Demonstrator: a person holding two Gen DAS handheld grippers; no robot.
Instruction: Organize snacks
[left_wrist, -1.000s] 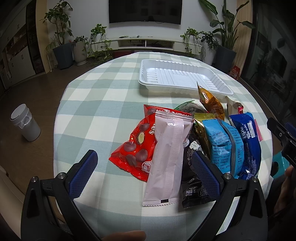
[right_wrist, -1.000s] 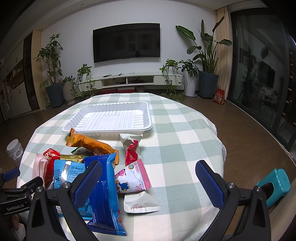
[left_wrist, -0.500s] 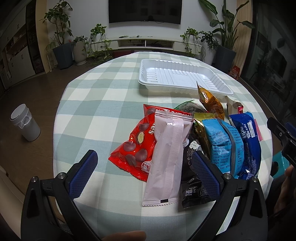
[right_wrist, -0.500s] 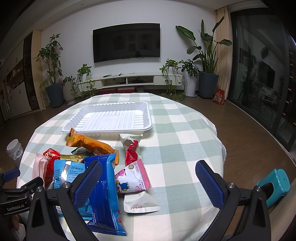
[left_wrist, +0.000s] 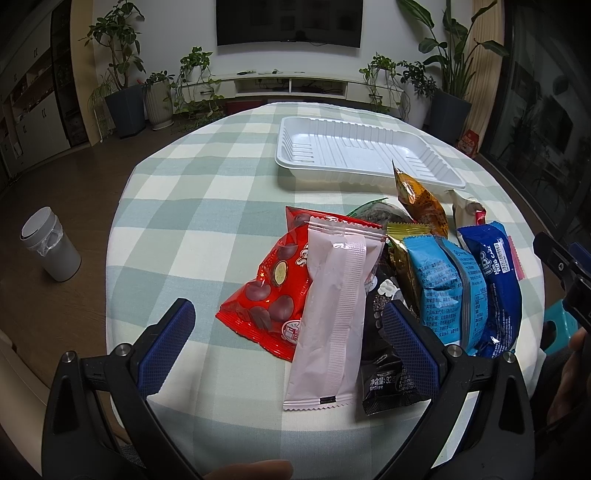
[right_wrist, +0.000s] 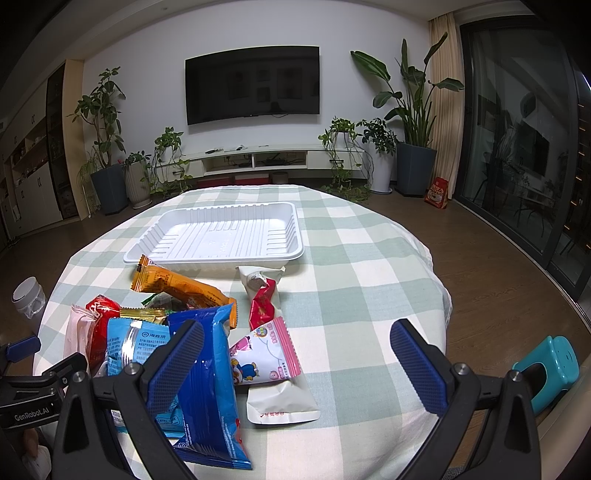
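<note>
A pile of snack packets lies on the round checked table. In the left wrist view a pale pink packet (left_wrist: 332, 310) lies over a red packet (left_wrist: 271, 291), with a black packet (left_wrist: 384, 373), a light blue packet (left_wrist: 447, 288), a dark blue packet (left_wrist: 495, 280) and an orange packet (left_wrist: 421, 199) beside them. An empty white tray (left_wrist: 354, 151) stands behind the pile; it also shows in the right wrist view (right_wrist: 221, 236). My left gripper (left_wrist: 286, 350) is open, low over the pink packet's near end. My right gripper (right_wrist: 299, 365) is open over a pink-and-white packet (right_wrist: 264, 354), beside the dark blue packet (right_wrist: 210, 380).
The table (right_wrist: 369, 295) drops off at its round edge on all sides. A white bin (left_wrist: 50, 249) stands on the floor to the left. A teal stool (right_wrist: 550, 369) stands on the floor to the right. Potted plants and a TV stand are far behind.
</note>
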